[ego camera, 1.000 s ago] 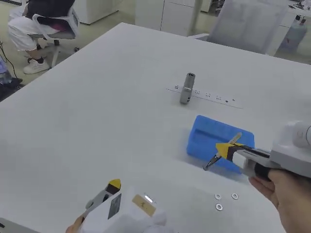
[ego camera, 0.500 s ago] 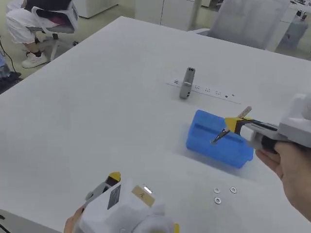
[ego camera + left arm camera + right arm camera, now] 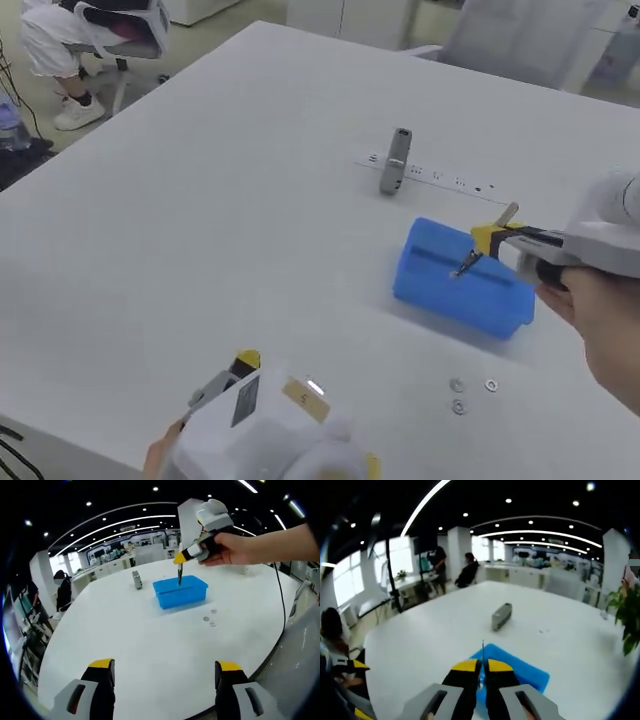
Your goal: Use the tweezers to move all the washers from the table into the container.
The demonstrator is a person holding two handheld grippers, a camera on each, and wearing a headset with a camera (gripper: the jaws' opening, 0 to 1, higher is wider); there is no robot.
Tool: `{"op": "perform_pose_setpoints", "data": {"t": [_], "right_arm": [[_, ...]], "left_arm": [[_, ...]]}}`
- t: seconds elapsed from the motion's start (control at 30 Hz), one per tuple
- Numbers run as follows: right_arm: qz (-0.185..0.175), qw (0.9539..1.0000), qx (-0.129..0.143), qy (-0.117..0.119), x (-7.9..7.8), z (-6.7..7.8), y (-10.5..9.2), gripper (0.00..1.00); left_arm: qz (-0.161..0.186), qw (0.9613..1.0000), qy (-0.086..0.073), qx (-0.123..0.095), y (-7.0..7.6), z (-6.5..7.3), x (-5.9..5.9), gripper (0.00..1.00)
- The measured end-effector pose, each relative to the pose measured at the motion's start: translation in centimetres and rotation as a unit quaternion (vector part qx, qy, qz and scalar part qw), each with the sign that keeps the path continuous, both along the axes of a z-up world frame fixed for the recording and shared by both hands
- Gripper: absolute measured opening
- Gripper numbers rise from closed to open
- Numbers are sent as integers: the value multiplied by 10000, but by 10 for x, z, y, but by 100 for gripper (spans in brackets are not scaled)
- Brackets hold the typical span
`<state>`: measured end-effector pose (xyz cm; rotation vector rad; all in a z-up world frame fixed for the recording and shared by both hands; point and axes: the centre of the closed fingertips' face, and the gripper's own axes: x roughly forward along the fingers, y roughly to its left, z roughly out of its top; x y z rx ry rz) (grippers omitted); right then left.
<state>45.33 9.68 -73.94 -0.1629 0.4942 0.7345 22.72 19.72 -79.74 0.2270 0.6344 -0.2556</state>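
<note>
A blue container [image 3: 455,285] sits right of the table's middle. My right gripper [image 3: 488,239] is shut on thin metal tweezers [image 3: 467,264], whose tips hang over the container's inside. In the right gripper view the tweezers [image 3: 482,655] stick out between the shut yellow-tipped jaws, above the container [image 3: 522,672]. Whether the tips hold a washer is too small to tell. Three washers [image 3: 458,386] lie on the table in front of the container, and they appear as washers [image 3: 212,624] in the left gripper view. My left gripper [image 3: 165,677] is open and holds nothing, low at the near edge.
A grey cylinder-like object [image 3: 396,161] lies beyond the container beside a recessed socket strip [image 3: 440,182]. The white table [image 3: 230,200] stretches wide to the left. A person sits on a chair [image 3: 110,30] at the far left, off the table.
My right gripper has carried the tweezers from the container's near side up and over the container. The left gripper stays at the near edge. The head view has shifted.
</note>
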Motion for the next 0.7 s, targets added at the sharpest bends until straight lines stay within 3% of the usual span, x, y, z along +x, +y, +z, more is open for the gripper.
{"op": "perform_pose_setpoints", "data": {"t": [0.27,0.37,0.7], "right_arm": [[187,9987,-475,-65,10,-27,8,1],[209,9983,-533,-65,15,-34,10,1],[1,9995,-314,85,24,-48,17,1]], "left_arm": [[41,10000,-39,-74,0,2,1,83],[56,10000,-12,-61,1,1,1,83],[97,9999,53,-54,2,-1,0,80]]}}
